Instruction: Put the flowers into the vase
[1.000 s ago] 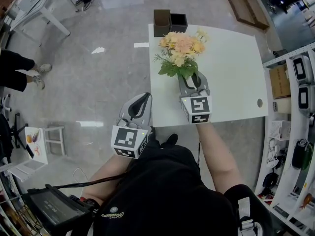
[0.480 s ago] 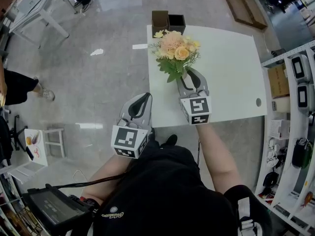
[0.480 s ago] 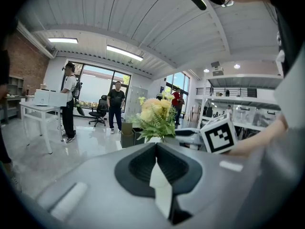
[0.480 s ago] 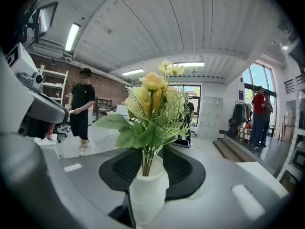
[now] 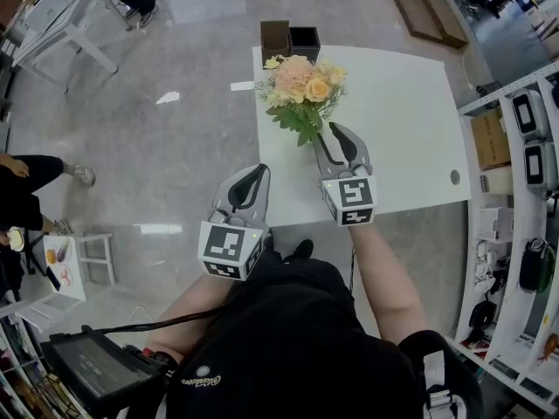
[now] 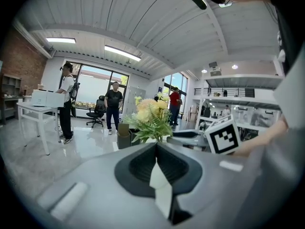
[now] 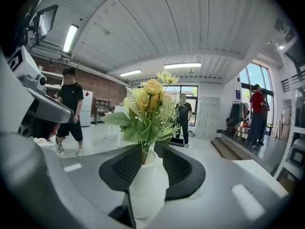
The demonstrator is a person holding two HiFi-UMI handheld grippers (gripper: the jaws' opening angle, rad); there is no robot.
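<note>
- My right gripper (image 7: 155, 149) has its jaws spread, one on each side of the white vase (image 7: 148, 185). I see no firm pinch on it.
- The vase sits deep between those jaws, straight ahead along the line they point. It stands near the left edge of the table (image 5: 410, 129), a little in from the near edge.
- The vase's long axis is upright and crosses my nearly level jaws at a steep angle.
- The flowers (image 5: 297, 85) are already in the vase, stems down its neck. The peach and yellow heads lean a little toward the table's left edge.
- I judge the task all but done. What remains is to draw the right gripper back toward me along its own line, so neither pad drags the vase over.
- My left gripper (image 5: 253, 177) is pressed together and empty. It hangs off the table's near-left corner, over the floor, well apart from the vase, so the right one is much nearer.
- Two dark boxes (image 5: 290, 40) stand at the far-left corner, beyond the flowers.
</note>
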